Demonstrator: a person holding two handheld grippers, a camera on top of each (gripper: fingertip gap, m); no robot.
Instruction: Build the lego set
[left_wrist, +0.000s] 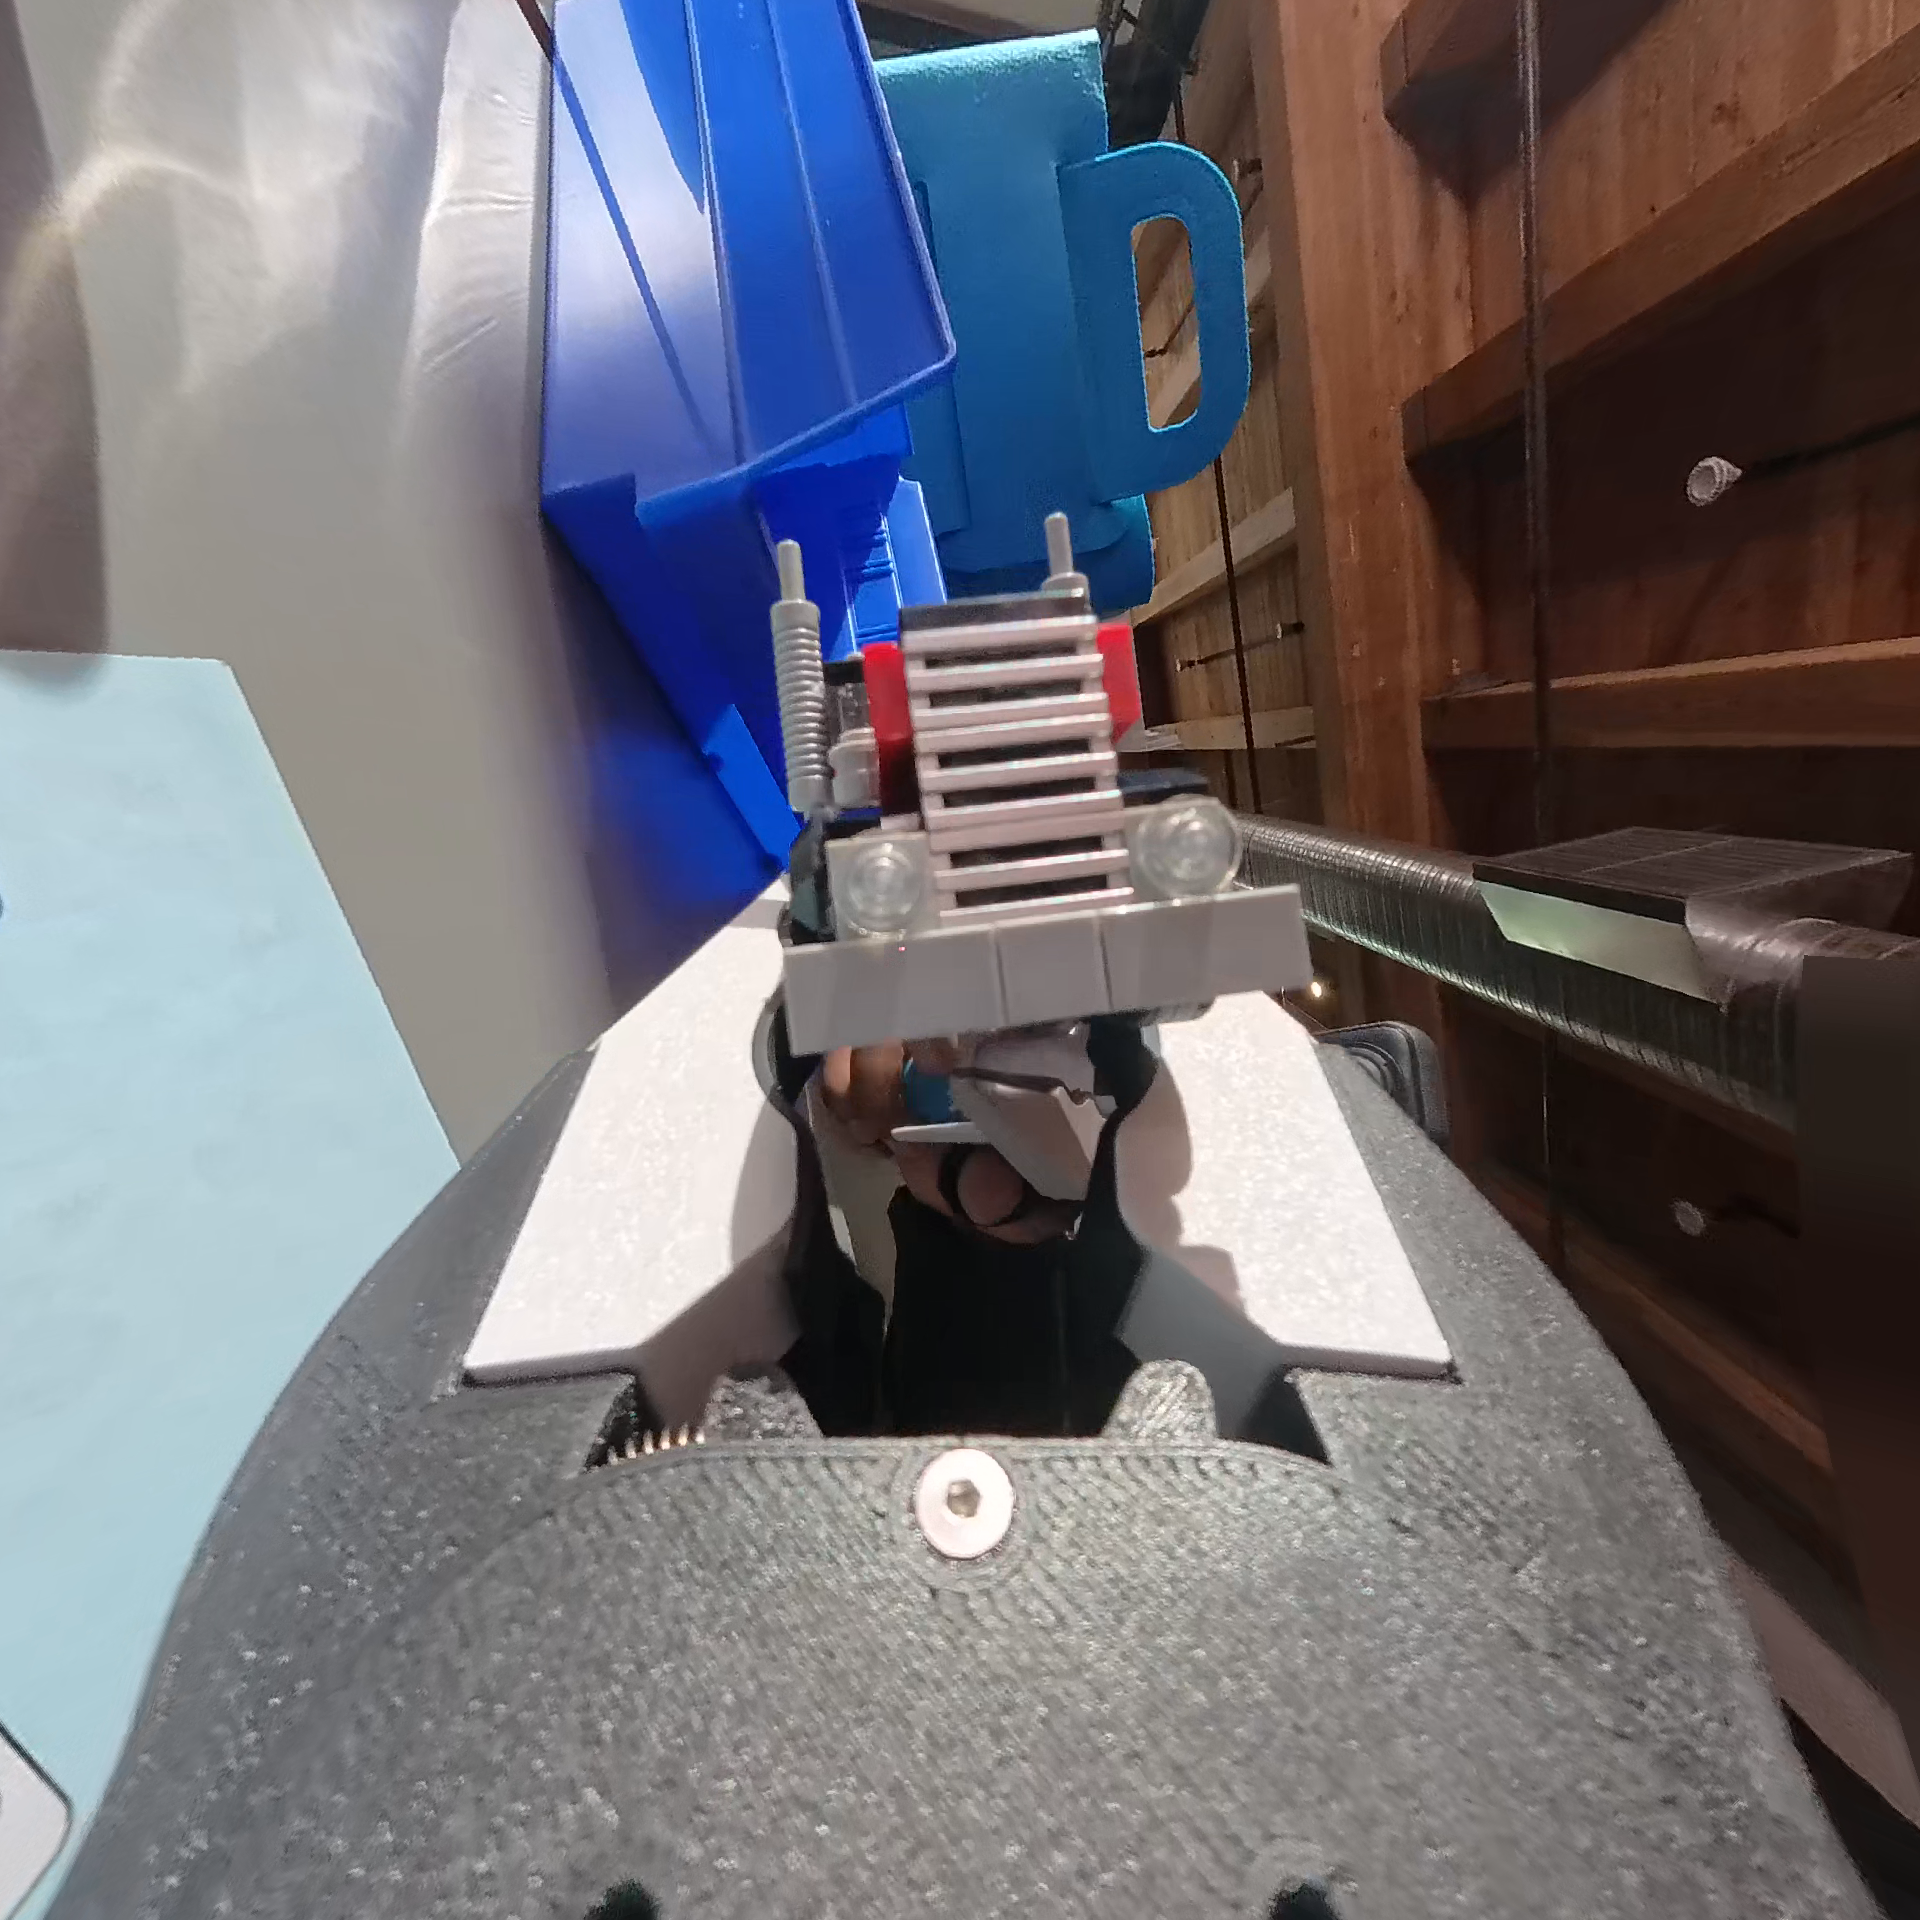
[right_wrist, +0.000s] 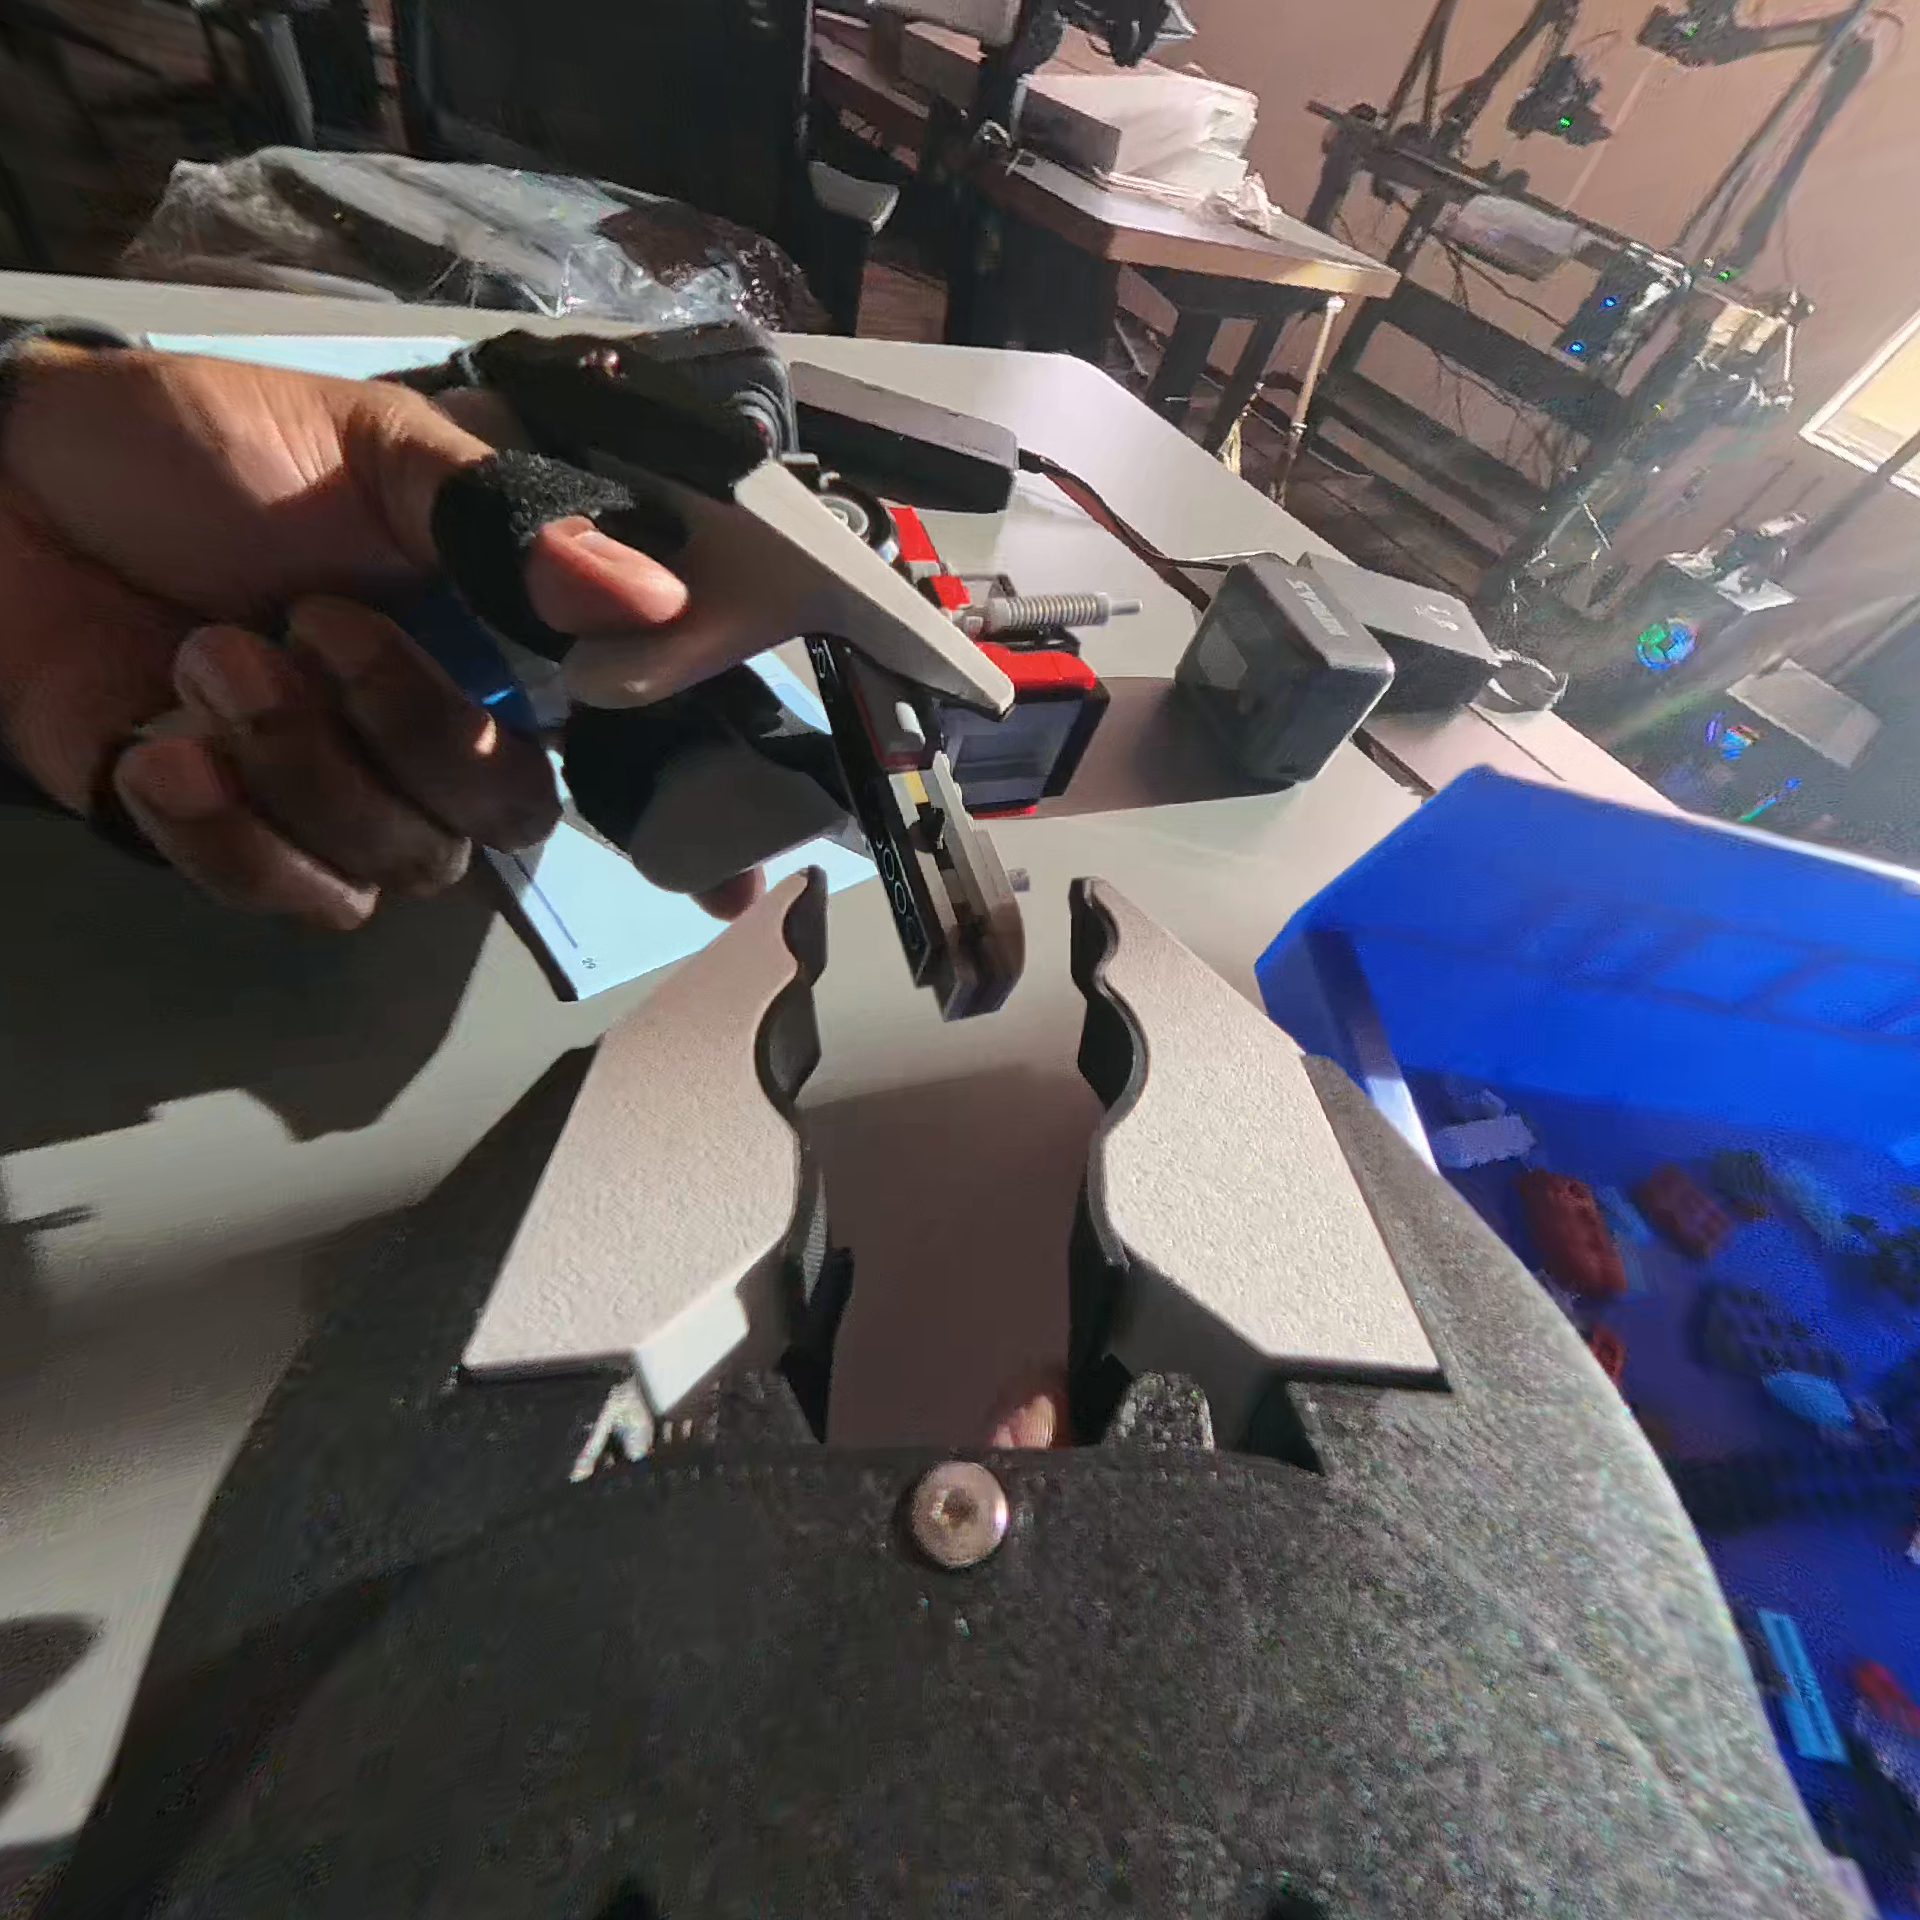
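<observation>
The left gripper (left_wrist: 997, 997) clamped a nearly built truck (left_wrist: 1029, 790); the right gripper (right_wrist: 940, 904), spread empty, waited beside the parts bin (right_wrist: 1558, 935), seemingly unfinished.

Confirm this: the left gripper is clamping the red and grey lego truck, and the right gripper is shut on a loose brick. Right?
Not quite. The right wrist view shows the right gripper open and empty. The left gripper does clamp the red and grey lego truck.
</observation>
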